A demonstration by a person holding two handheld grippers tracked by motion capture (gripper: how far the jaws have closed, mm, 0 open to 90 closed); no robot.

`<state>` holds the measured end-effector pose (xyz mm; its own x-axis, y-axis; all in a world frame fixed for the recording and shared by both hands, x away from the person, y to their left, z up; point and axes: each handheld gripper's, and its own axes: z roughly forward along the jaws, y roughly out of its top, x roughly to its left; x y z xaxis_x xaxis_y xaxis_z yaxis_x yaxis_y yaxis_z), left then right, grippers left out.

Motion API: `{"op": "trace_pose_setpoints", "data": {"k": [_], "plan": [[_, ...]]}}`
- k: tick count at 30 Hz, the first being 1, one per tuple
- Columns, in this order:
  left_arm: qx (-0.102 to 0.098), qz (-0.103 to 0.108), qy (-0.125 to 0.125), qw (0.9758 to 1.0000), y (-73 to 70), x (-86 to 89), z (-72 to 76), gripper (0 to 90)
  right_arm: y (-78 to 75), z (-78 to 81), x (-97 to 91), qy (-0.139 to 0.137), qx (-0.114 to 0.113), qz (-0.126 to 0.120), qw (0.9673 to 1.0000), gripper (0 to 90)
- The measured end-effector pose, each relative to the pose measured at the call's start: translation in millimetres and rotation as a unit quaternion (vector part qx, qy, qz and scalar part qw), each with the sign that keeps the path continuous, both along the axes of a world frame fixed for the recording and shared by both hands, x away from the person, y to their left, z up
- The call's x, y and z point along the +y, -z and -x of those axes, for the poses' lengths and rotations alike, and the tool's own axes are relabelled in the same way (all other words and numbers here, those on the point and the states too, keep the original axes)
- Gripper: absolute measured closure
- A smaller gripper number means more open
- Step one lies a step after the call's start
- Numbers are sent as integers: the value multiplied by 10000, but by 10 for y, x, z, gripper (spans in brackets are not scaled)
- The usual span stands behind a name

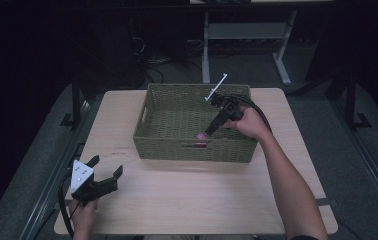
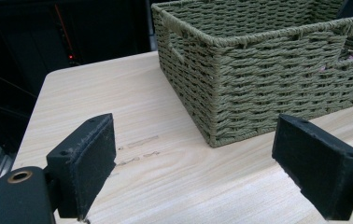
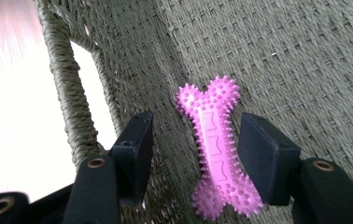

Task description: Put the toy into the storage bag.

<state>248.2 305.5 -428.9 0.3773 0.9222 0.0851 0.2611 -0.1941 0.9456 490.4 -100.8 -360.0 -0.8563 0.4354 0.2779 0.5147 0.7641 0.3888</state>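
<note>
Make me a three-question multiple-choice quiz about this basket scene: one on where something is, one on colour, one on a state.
1. Where is the bone-shaped toy?
A. inside the woven basket
B. on the bare table
C. on the floor
2. What colour is the toy?
A. green
B. pink
C. black
3. How is the left hand-held gripper?
A. shut on the toy
B. shut on the basket
C. open, nothing between

Answers: 1 A, weave lies under it; 2 B, bright pink spikes; 3 C, only table shows between its jaws.
</note>
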Motion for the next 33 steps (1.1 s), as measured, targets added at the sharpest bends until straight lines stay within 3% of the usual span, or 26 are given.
{"op": "trace_pose_setpoints", "data": {"k": [15, 27, 33], "plan": [[-28, -23, -4, 10000, -5, 9, 12, 130, -180, 114, -17, -6, -204, -125, 9997, 399], [-19, -20, 1, 10000, -5, 2, 9, 130, -347, 316, 71, -245, -478, -149, 9984, 373], [-20, -12, 11, 10000, -5, 5, 10, 130, -388, 380, 85, -306, -503, -167, 9981, 367]]}}
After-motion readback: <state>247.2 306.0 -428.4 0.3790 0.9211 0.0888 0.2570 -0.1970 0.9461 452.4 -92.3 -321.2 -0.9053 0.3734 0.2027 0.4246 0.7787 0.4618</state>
